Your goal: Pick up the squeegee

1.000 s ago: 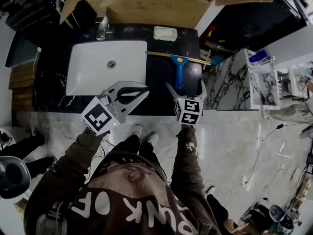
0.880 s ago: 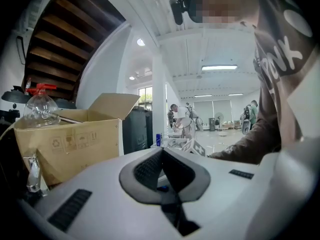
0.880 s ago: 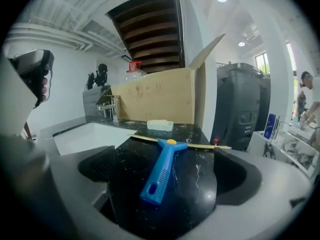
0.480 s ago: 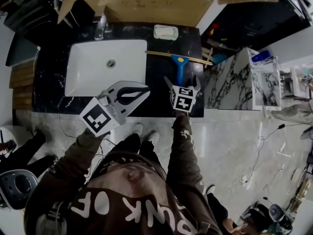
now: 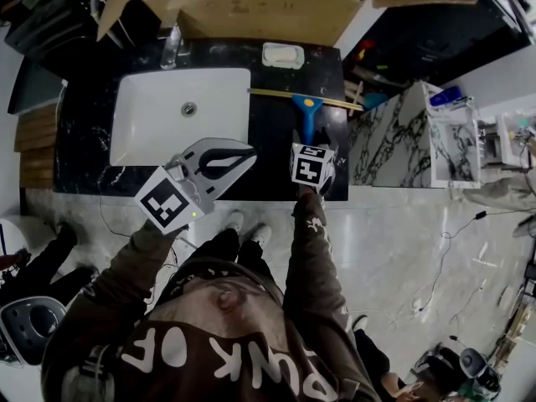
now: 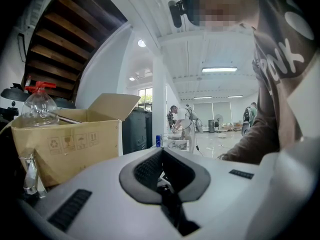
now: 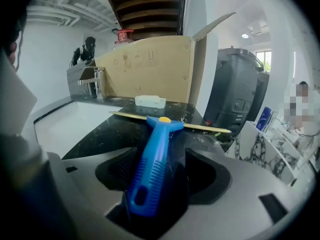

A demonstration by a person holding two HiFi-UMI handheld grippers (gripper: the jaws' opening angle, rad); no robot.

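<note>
The squeegee lies on the black marble counter, right of the sink. It has a blue ribbed handle and a thin yellowish blade lying across the far end. My right gripper is tilted down over the near end of the handle, which lies between its jaws. The jaws are closing; a dark gap still shows on the handle's right side. My left gripper hovers over the counter's front edge by the sink, shut with nothing in it.
A white sink with a tap fills the counter's left half. A white soap dish sits behind the blade. An open cardboard box stands at the back. A marble-patterned stand is to the right.
My right gripper has moved forward and down over the squeegee handle, and its jaws have narrowed around it. The left gripper has stayed put.
</note>
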